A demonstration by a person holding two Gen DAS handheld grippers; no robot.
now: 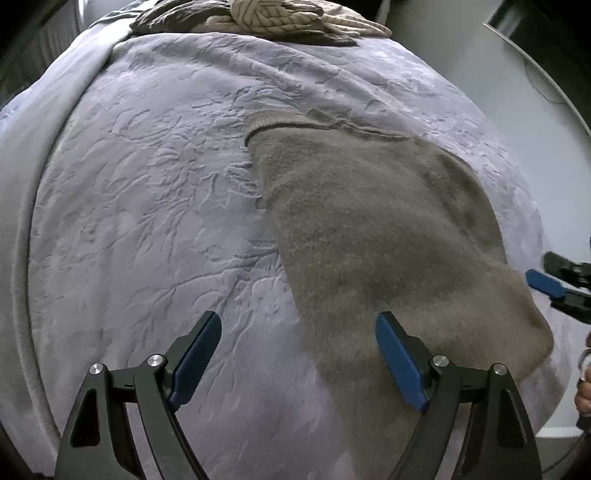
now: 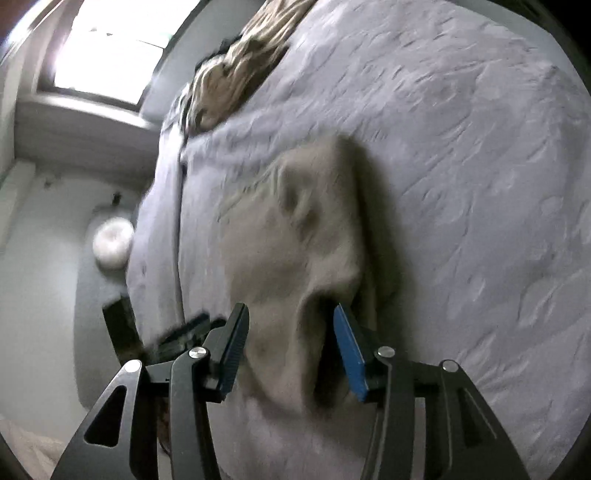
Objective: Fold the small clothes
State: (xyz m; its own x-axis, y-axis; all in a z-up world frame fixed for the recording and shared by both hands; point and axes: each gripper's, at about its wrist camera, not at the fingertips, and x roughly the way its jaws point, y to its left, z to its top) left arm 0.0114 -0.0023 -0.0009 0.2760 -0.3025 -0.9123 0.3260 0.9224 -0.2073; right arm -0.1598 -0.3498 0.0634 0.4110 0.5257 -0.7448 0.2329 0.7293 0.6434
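cloth: one small grey-brown garment lies spread on the bed, flat so it can be folded. left gripper hovers at its near edge, jaws released and holding nothing. right gripper straddles a raised fold with its jaws spread, likely about to pinch. one striped bundle sits at the far end.
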